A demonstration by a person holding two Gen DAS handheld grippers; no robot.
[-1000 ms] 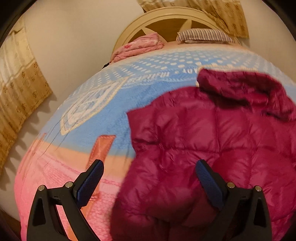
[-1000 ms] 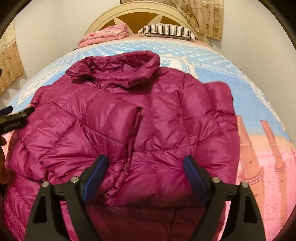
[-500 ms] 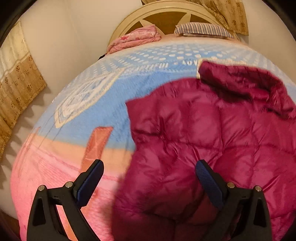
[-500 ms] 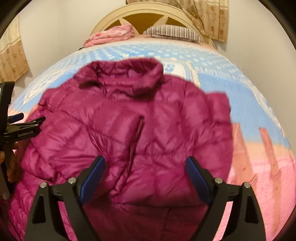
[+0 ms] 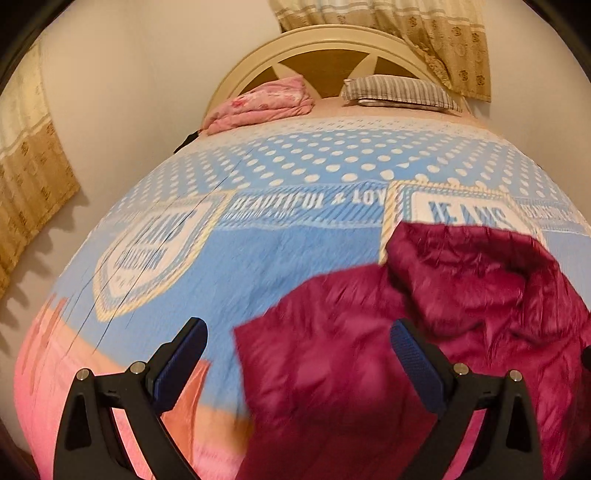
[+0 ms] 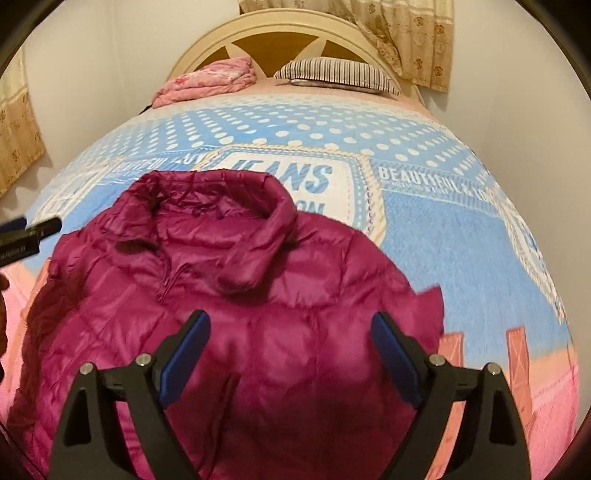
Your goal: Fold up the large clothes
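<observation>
Left gripper (image 5: 297, 338) spread wide, empty, above blurred magenta puffer jacket (image 5: 424, 332). Right gripper (image 6: 290, 330) wide, empty, over jacket centre. Jacket flat on blue-pink bedspread (image 6: 443, 236), collar toward headboard (image 6: 280, 29), apparently zipped.

Each claw is matte black plastic: the left claw (image 5: 298, 363) and right claw (image 6: 290, 352) carry two angled fingers faced with ribbed blue pads (image 6: 186, 350), pinned by silver screws (image 5: 460, 368). Pad texture looks cross-hatched, though blur obscures it.
</observation>
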